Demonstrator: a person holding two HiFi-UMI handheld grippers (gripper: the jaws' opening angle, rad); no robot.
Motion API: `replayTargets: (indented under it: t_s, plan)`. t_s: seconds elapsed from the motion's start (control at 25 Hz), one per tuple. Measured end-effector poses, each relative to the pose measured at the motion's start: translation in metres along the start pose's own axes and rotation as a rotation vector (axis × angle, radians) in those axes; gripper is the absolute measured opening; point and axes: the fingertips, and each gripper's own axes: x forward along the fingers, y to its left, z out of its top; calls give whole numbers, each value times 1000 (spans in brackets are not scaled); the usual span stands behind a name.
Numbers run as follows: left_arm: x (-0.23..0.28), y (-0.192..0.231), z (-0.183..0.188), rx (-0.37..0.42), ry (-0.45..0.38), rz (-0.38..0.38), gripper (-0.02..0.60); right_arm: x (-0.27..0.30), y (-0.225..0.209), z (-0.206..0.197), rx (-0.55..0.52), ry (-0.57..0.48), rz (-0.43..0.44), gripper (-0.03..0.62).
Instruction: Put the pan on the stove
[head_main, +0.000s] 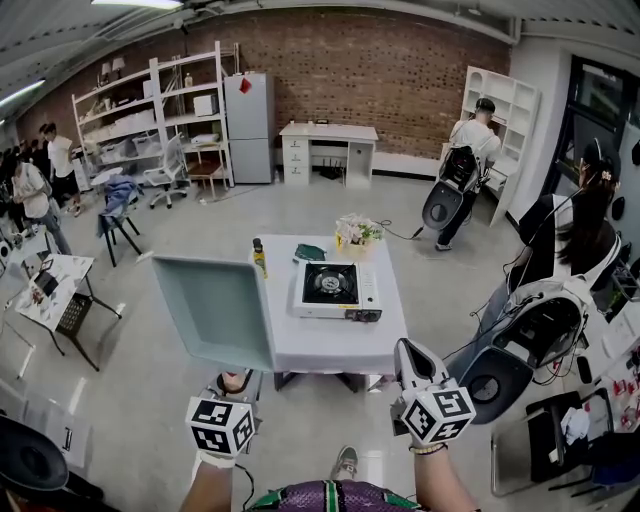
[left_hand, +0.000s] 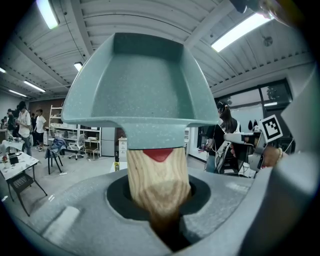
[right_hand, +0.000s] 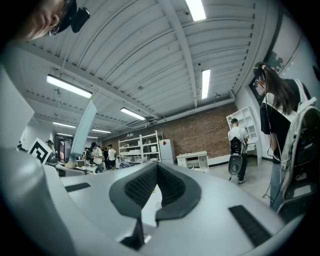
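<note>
The left gripper (head_main: 237, 381) pinches only the wooden handle (left_hand: 157, 182) of the square teal pan (head_main: 214, 310), which hangs in the air just ahead of it. The portable gas stove (head_main: 336, 290) sits further ahead and to the right on the tabletop (head_main: 335, 345). Gripped so far from its weight, the pan could droop or twist, or clip the bottle (head_main: 259, 256) on the swing across, and the right gripper (head_main: 412, 358), pressed together and empty, lends no support.

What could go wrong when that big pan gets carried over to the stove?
1. The left gripper holds the pan only by its wooden handle, so the wide pan might tip or slip.
2. A bottle stands at the table edge, between the pan and the stove. The pan could knock it over on the way.
</note>
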Motion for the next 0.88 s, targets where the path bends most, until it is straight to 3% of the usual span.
replayTargets:
  t_s: [0.88]
  plan:
    - [63,18,18,-12,19,14,91,88,-15,8,33,-23,110,2]
